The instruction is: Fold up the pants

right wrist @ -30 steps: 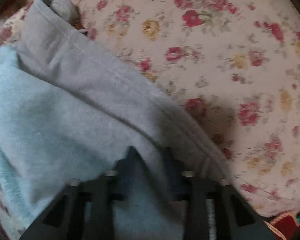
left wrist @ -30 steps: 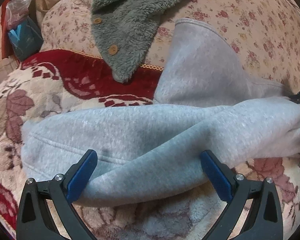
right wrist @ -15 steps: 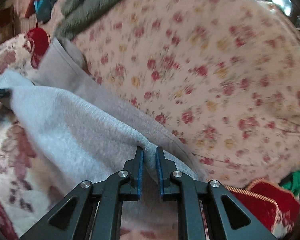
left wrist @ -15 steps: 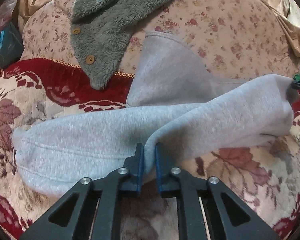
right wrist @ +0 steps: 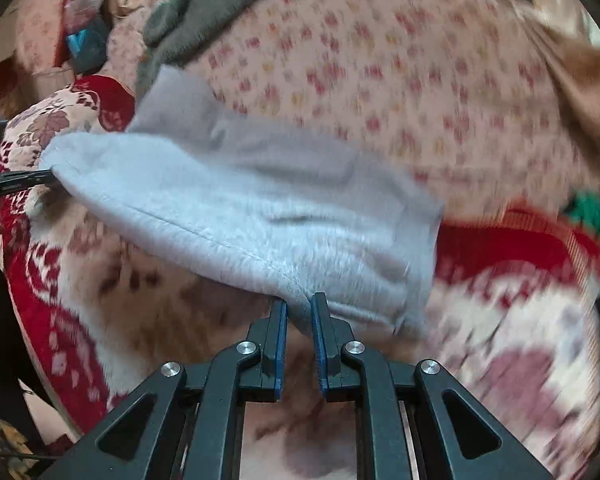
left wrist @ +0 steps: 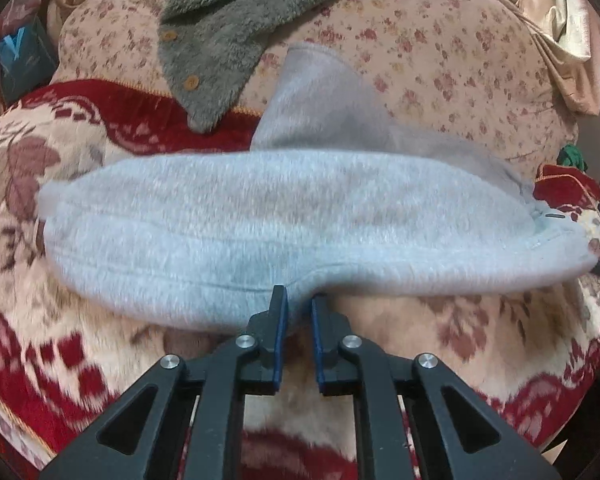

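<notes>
So the grey fleece pants [left wrist: 284,216] are stretched sideways over the red-and-cream floral blanket [left wrist: 60,344] on the sofa, one part draped up against the flowered back cushion [left wrist: 440,60]. Left gripper [left wrist: 299,312] is clamped on the near edge of the fabric, roughly mid-length. Right gripper [right wrist: 299,312] is pinched shut on the near edge too — right at a seam, close to the pants' right end.

Handling-wise: thick, soft, floppy stuff, light, and not slippery by the look of it. It sags wherever nothing holds it up, so I'd say grabbing edges and seams like this is the way to go — bunching the middle would probably just make lumps. There's a fuzzy grey-green cardigan [left wrist: 236,32] up on the back cushion, touching nothing we care about.
</notes>
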Tool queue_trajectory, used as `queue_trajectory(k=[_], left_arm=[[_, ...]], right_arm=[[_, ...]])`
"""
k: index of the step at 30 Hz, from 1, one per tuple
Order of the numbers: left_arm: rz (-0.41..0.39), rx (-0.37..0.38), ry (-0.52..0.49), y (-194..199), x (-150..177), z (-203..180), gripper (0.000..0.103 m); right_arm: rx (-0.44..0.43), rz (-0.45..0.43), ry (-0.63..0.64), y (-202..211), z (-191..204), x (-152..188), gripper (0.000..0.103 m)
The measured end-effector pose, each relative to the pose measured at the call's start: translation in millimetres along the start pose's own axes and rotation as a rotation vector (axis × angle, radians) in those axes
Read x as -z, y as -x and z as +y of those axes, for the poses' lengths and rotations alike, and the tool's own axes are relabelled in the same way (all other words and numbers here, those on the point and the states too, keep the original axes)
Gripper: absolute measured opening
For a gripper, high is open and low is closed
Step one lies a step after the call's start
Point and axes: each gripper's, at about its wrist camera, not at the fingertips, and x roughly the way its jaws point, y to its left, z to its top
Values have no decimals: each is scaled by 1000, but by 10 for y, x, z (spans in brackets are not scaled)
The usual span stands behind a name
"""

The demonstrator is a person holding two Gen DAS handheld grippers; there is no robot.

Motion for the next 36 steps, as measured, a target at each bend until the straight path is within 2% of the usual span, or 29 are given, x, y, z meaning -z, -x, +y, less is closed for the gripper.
queue_trajectory(k=[2, 4, 6, 7, 8, 9, 10, 11, 12, 15, 16, 17, 19, 21, 26, 29, 32, 34, 35, 36], left_arm=[[4, 0, 18, 13, 58, 15, 13], [6, 8, 49, 49, 88, 45, 15], [6, 17, 66, 95, 102, 68, 17], [10, 16, 71, 103, 112, 79, 19], [20, 11, 80, 108, 115, 91, 30], [25, 4, 93, 116, 121, 106, 41], [21, 2, 113, 136, 125, 130, 62], [5, 6, 143, 174, 121, 165, 65], [-16, 17, 181, 241, 121, 216, 64], [-40, 26, 237, 375, 119, 319, 72], [-41, 14, 247, 388, 115, 344, 79], [-41, -9, 259, 398, 110, 382, 81], [-30, -53, 297, 388, 120, 490, 81], [0, -76, 382, 323, 142, 656, 83], [40, -67, 577, 118, 207, 1033, 83], [9, -63, 604, 53, 133, 1062, 88], [4, -56, 586, -88, 25, 982, 88], [2, -86, 595, -170, -22, 981, 88], [-10, -99, 587, -193, -55, 953, 88], [-12, -99, 575, -213, -83, 954, 88]], right_arm=[[4, 22, -24, -88, 37, 113, 17], [-36, 69, -106, -138, -8, 225, 18], [-89, 80, -226, -104, -128, 358, 18], [-109, 81, -270, -86, -166, 412, 18], [-132, 81, -330, -59, -218, 492, 23], [-158, 73, -405, -27, -289, 591, 36], [-186, 61, -468, -9, -348, 662, 48], [-205, 52, -513, -4, -362, 712, 78], [-237, 33, -591, -4, -412, 769, 92], [-352, -26, -787, -48, -576, 821, 92], [-381, -46, -850, -88, -623, 810, 92], [-400, -51, -894, -137, -656, 795, 92], [-449, -13, -969, -310, -639, 717, 92], [-485, 11, -1022, -465, -608, 692, 92], [-476, -51, -1068, -598, -560, 567, 98], [-468, -77, -1079, -673, -627, 544, 98], [-457, -98, -1096, -684, -673, 545, 96], [-440, -114, -1116, -683, -718, 563, 83], [-442, -113, -1123, -694, -748, 587, 56], [-473, -109, -1142, -725, -779, 630, 43]])
